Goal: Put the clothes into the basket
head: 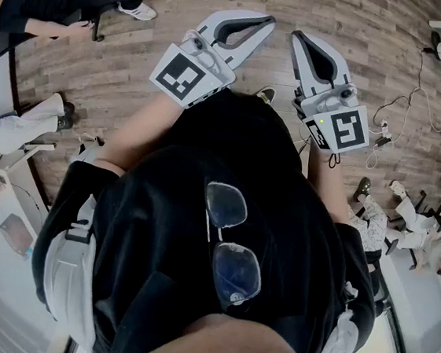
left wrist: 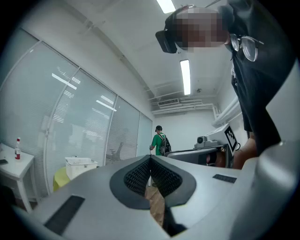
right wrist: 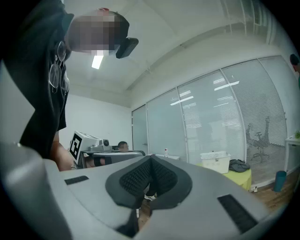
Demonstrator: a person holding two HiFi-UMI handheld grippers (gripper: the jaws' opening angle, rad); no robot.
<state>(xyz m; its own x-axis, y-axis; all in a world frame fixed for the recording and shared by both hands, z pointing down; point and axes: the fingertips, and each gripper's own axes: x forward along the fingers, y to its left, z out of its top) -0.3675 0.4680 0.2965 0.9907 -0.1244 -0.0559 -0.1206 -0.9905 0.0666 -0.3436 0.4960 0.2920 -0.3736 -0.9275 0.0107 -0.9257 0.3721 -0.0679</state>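
Left gripper [left wrist: 150, 158], right gripper [right wrist: 151, 158]: closed, empty. Clothes [right wrist: 239, 165], right of frame beside basket [right wrist: 215, 163]: likely soft, limp; pinch a fold.

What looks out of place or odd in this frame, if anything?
Nothing is spilled or damaged. The left gripper and right gripper are both shut and empty, held level across the room from the work. The dark clothes lie beside the white basket on the yellow-green table, not in it.
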